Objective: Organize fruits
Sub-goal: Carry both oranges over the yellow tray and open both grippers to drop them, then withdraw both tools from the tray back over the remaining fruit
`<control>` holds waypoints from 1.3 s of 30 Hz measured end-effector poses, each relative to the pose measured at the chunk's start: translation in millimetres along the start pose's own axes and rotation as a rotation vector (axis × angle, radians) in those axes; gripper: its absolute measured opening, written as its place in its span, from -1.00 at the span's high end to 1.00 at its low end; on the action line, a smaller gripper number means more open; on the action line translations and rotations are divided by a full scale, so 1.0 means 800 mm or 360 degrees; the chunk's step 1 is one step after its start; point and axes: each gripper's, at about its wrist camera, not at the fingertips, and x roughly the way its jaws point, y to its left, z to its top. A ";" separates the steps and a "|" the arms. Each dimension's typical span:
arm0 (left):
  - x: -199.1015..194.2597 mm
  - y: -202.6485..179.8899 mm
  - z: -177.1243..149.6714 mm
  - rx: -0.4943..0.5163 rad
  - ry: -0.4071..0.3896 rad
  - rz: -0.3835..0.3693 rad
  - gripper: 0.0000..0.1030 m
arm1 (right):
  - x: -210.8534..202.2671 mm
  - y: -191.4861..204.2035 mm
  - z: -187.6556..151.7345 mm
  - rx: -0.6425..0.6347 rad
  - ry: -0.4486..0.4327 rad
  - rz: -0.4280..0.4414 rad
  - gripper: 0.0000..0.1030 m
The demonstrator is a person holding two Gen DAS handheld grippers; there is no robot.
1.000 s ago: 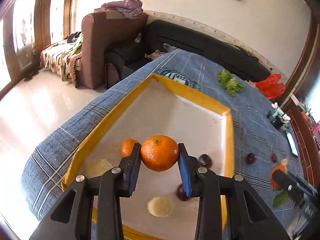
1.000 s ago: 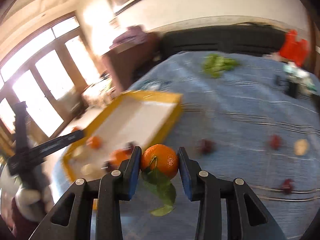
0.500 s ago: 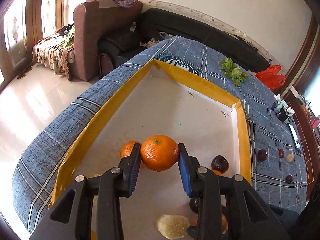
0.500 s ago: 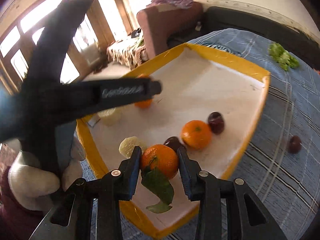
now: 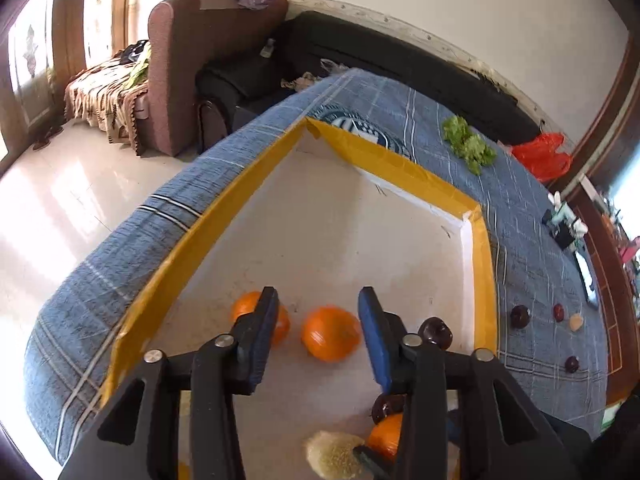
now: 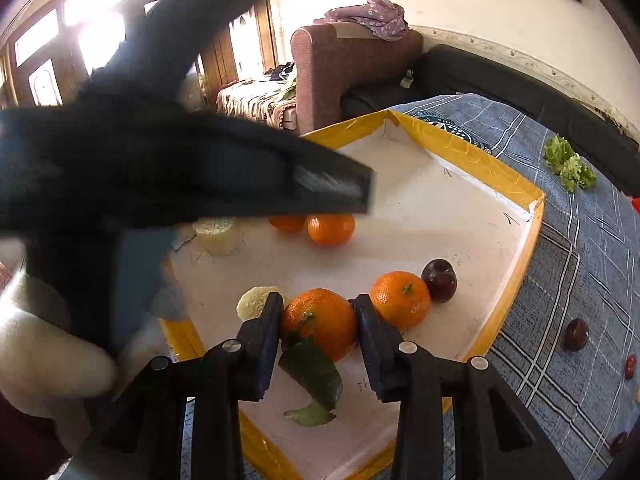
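From my left camera, my left tool (image 5: pixel 318 322) has its two black fingers spread apart, and nothing is between them. Below the gap, a round orange mandarin (image 5: pixel 331 333) lies on the white floor of the shallow tray with the yellow taped rim (image 5: pixel 404 168); it looks a little blurred. A second orange mandarin (image 5: pixel 244 305) sits just beside it, partly hidden behind my left finger. Past my right finger there is a dark red plum (image 5: pixel 438 331) inside the tray. More small dark fruits (image 5: pixel 519 316) lie on the blue checked cloth (image 5: pixel 516 200) of the table, further to the right of the tray.

From my right camera, my right tool (image 6: pixel 318 322) is clamped on an orange mandarin with a green leaf (image 6: pixel 322 320), low over the near part of the tray. Just right of this tool rest another mandarin (image 6: pixel 400 298) and a dark plum (image 6: pixel 439 280), touching each other. A pale yellow peeled fruit (image 6: pixel 254 300) lies just left of my finger.
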 end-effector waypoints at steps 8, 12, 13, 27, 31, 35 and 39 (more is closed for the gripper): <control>-0.067 0.021 0.002 -0.0082 -0.0157 0.0007 -0.32 | 0.001 -0.003 0.004 0.0072 -0.0038 0.0081 0.15; -0.077 0.033 0.001 -0.0168 -0.0121 -0.0037 -0.32 | -0.014 -0.004 0.006 0.0106 -0.0104 0.0115 0.01; -0.079 0.033 -0.001 -0.0176 -0.0119 -0.0037 -0.33 | -0.020 -0.005 0.006 0.0112 -0.0129 0.0108 -0.01; -0.122 -0.076 -0.037 0.0151 -0.0129 -0.0179 -0.33 | -0.152 -0.156 -0.089 0.0660 -0.0286 -0.0354 -0.03; -0.180 -0.123 -0.028 0.0335 -0.0255 -0.0213 -0.33 | -0.225 -0.209 -0.122 0.0794 -0.0366 -0.0548 -0.02; -0.247 -0.175 -0.007 0.0503 -0.0402 -0.0295 -0.36 | -0.319 -0.265 -0.141 0.0944 -0.0468 -0.0588 -0.02; -0.297 -0.235 0.023 0.0638 -0.0470 -0.0393 -0.36 | -0.421 -0.305 -0.144 0.1014 -0.0628 -0.0690 -0.02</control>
